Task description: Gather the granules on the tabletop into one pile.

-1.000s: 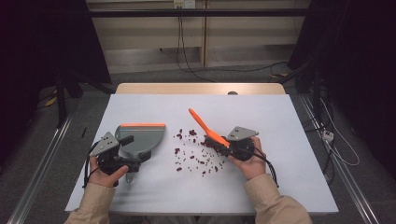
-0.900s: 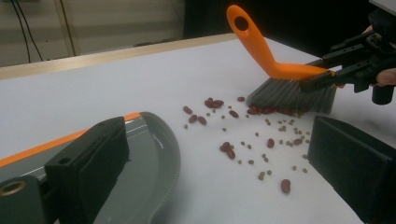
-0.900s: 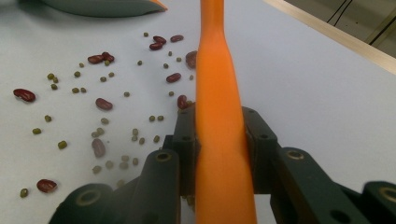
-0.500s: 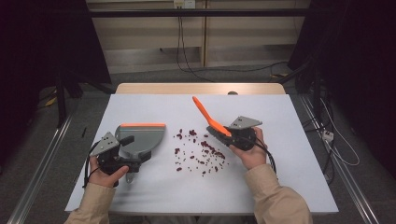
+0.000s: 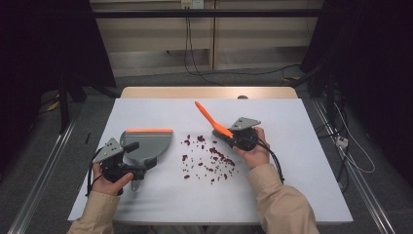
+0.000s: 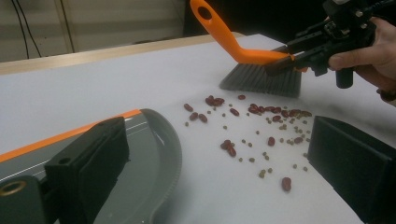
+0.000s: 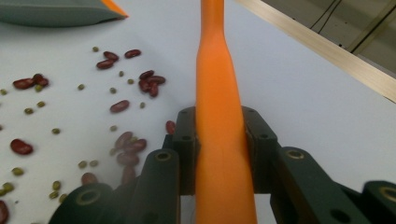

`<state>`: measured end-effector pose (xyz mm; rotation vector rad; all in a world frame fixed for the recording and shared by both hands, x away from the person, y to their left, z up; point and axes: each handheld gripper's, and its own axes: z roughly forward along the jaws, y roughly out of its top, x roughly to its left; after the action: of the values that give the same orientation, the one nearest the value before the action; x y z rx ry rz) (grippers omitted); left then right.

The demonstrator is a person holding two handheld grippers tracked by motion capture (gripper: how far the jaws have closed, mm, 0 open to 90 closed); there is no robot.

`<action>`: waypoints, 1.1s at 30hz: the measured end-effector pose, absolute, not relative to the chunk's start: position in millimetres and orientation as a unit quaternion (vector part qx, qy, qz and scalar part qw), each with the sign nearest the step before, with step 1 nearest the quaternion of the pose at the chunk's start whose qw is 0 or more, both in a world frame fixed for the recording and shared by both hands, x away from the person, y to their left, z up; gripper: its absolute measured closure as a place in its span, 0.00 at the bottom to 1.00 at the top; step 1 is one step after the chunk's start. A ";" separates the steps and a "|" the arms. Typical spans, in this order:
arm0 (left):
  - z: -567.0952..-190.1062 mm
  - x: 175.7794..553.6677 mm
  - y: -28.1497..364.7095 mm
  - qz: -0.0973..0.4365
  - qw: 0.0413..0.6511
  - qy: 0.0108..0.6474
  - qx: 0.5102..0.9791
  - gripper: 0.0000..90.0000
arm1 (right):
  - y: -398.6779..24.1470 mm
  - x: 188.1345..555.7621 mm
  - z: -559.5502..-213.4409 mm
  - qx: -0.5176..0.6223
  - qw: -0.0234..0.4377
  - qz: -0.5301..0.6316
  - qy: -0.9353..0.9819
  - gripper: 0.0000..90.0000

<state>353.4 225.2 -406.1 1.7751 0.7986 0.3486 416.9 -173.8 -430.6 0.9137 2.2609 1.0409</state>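
Note:
A grey dustpan (image 5: 151, 144) with an orange front edge lies on the white table (image 5: 302, 190) at the left. My left gripper (image 5: 139, 161) sits at its near side; in the left gripper view (image 6: 219, 172) the jaws stand wide apart, the left one over the dustpan (image 6: 154, 154), bare table between them. Red beans and small green ones (image 5: 209, 157) are scattered mid-table (image 6: 252, 126). To their right, my right gripper (image 5: 226, 134) is shut on the orange handle of a hand brush (image 5: 208, 117). Its grey bristles (image 6: 261, 79) touch the table behind the beans. The handle (image 7: 217, 116) runs up between the jaws.
A wooden strip (image 5: 209, 92) borders the table's far edge. Cables (image 5: 187, 53) hang behind it, and dark stands flank the table. Open white surface lies in front of the beans and to the right of my right hand (image 5: 255, 153).
My right gripper has carried the brush away from the person, then slightly left, behind the beans. The left gripper and dustpan have stayed put.

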 end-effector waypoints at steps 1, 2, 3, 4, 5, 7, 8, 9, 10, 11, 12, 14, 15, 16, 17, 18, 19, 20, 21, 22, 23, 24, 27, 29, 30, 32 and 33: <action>-406.0 353.4 224.8 0.147 0.550 0.337 0.750 0.06 | -172.6 415.3 -430.2 0.328 0.241 0.380 0.830 0.79; -406.0 353.3 224.4 0.146 0.551 0.338 0.749 0.06 | -171.8 413.7 -429.8 0.325 0.238 0.382 0.832 0.79; -406.1 353.4 224.3 0.146 0.551 0.338 0.749 0.06 | -170.9 412.0 -429.5 0.322 0.235 0.383 0.833 0.79; -406.1 353.4 224.1 0.146 0.551 0.338 0.749 0.06 | -170.0 410.1 -429.4 0.317 0.233 0.385 0.835 0.79; -406.2 353.4 224.1 0.146 0.551 0.338 0.749 0.06 | -168.6 407.5 -429.3 0.315 0.229 0.387 0.836 0.79; -406.1 353.3 224.0 0.146 0.551 0.337 0.749 0.06 | -165.7 402.5 -429.2 0.305 0.229 0.385 0.840 0.79; -406.1 353.3 224.1 0.146 0.551 0.337 0.750 0.06 | -164.2 400.2 -428.9 0.303 0.229 0.384 0.841 0.79; -406.1 353.1 224.0 0.146 0.551 0.338 0.749 0.06 | -163.2 398.3 -428.3 0.301 0.225 0.386 0.842 0.79; -406.0 353.0 224.2 0.146 0.551 0.338 0.749 0.06 | -162.3 396.6 -427.8 0.299 0.222 0.389 0.843 0.79; -405.9 353.0 224.4 0.147 0.550 0.338 0.749 0.06 | -160.8 394.9 -427.4 0.297 0.217 0.393 0.843 0.79; -405.7 352.8 224.4 0.146 0.552 0.339 0.748 0.06 | -158.9 392.8 -427.2 0.291 0.217 0.391 0.846 0.79; -405.5 352.6 224.7 0.147 0.552 0.339 0.747 0.06 | -154.9 388.1 -427.9 0.281 0.224 0.390 0.848 0.79; -405.4 352.6 224.8 0.147 0.552 0.339 0.747 0.06 | -154.1 386.1 -428.6 0.277 0.225 0.389 0.849 0.79; -405.4 352.4 224.8 0.147 0.552 0.339 0.747 0.06 | -154.1 384.6 -428.8 0.275 0.227 0.388 0.850 0.79; -405.3 352.2 224.8 0.147 0.552 0.339 0.748 0.06 | -154.8 383.5 -428.9 0.277 0.225 0.391 0.849 0.79; -405.3 352.1 224.7 0.147 0.551 0.338 0.749 0.06 | -155.7 382.6 -428.9 0.278 0.222 0.393 0.848 0.79; -405.3 351.8 224.5 0.147 0.551 0.338 0.749 0.06 | -156.6 381.7 -428.6 0.279 0.221 0.393 0.848 0.79; -405.3 351.8 224.3 0.147 0.551 0.338 0.749 0.06 | -157.3 380.6 -428.5 0.280 0.217 0.398 0.846 0.79; -405.2 351.7 224.2 0.147 0.551 0.337 0.749 0.06 | -157.8 379.5 -428.7 0.282 0.213 0.401 0.845 0.79; -405.1 351.8 224.2 0.147 0.552 0.337 0.749 0.06 | -158.2 378.4 -428.7 0.276 0.216 0.399 0.847 0.79; -405.1 351.8 224.4 0.147 0.551 0.337 0.749 0.06 | -158.2 377.3 -428.4 0.276 0.215 0.399 0.848 0.79; -405.1 351.9 224.3 0.147 0.551 0.337 0.749 0.06 | -158.1 376.3 -428.3 0.275 0.213 0.399 0.848 0.79; -405.0 351.8 224.1 0.148 0.551 0.338 0.748 0.06 | -158.6 375.3 -427.2 0.274 0.210 0.403 0.847 0.79; -405.1 351.8 224.0 0.148 0.551 0.338 0.749 0.06 | -160.4 376.6 -424.6 0.274 0.214 0.409 0.844 0.79; -405.2 351.8 224.1 0.148 0.550 0.337 0.750 0.06 | -162.3 378.2 -422.8 0.276 0.218 0.413 0.840 0.79; -405.5 352.0 224.0 0.148 0.548 0.337 0.751 0.06 | -166.7 383.9 -418.9 0.284 0.218 0.426 0.831 0.79; -405.6 352.0 223.5 0.146 0.549 0.337 0.750 0.06 | -168.4 387.8 -417.4 0.288 0.220 0.430 0.827 0.79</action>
<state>352.0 223.5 -405.6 1.7766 0.7984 0.3467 387.8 -168.4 -417.4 0.7963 2.2884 1.1887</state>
